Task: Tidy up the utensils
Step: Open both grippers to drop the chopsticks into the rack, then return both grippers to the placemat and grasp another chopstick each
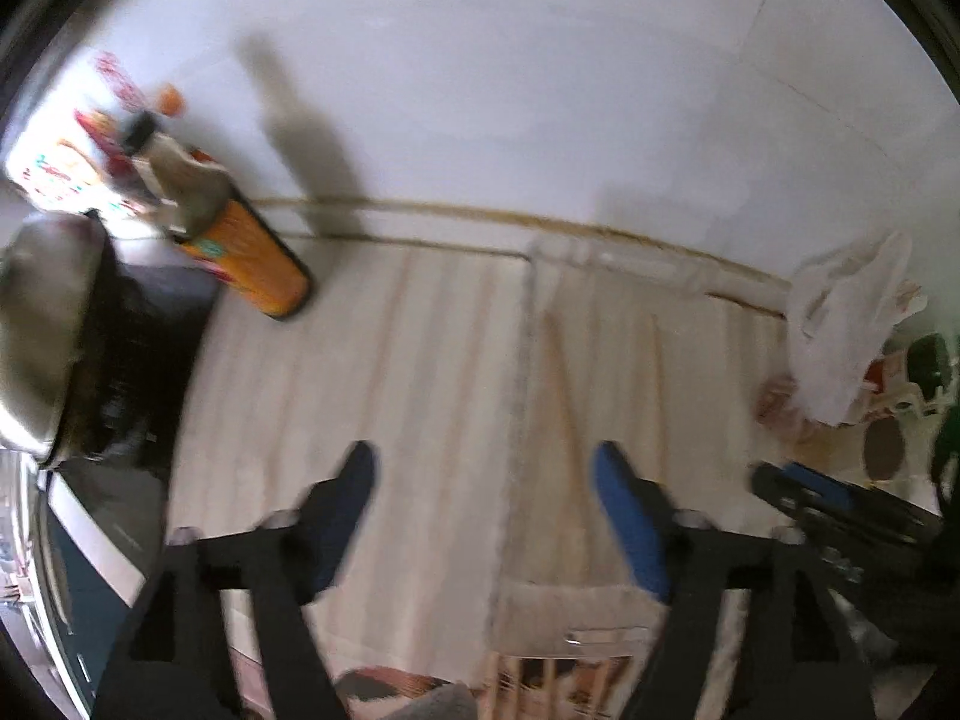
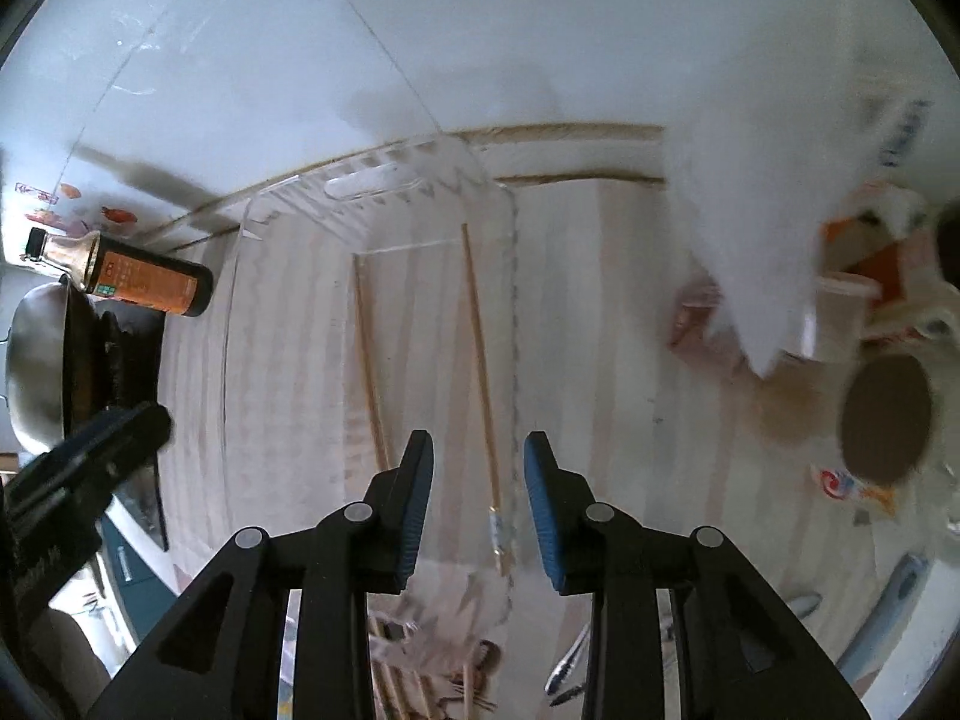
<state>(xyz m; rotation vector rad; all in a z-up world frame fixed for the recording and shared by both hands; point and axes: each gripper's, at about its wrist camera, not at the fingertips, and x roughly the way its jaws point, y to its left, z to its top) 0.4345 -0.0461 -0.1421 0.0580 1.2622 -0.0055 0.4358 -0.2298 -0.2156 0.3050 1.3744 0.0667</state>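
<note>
A clear plastic organizer tray lies on the pale striped counter; it also shows blurred in the left wrist view. Two wooden chopsticks lie lengthwise in it, seen also in the left wrist view. My right gripper is open and empty, just above the near end of the right chopstick. My left gripper is open and empty, above the tray's left side. More chopsticks and metal tongs lie below the right gripper.
A sauce bottle with an orange label lies on its side at the left by a steel pot on the stove. White plastic bags, cups and a brown lid crowd the right. The wall stands behind.
</note>
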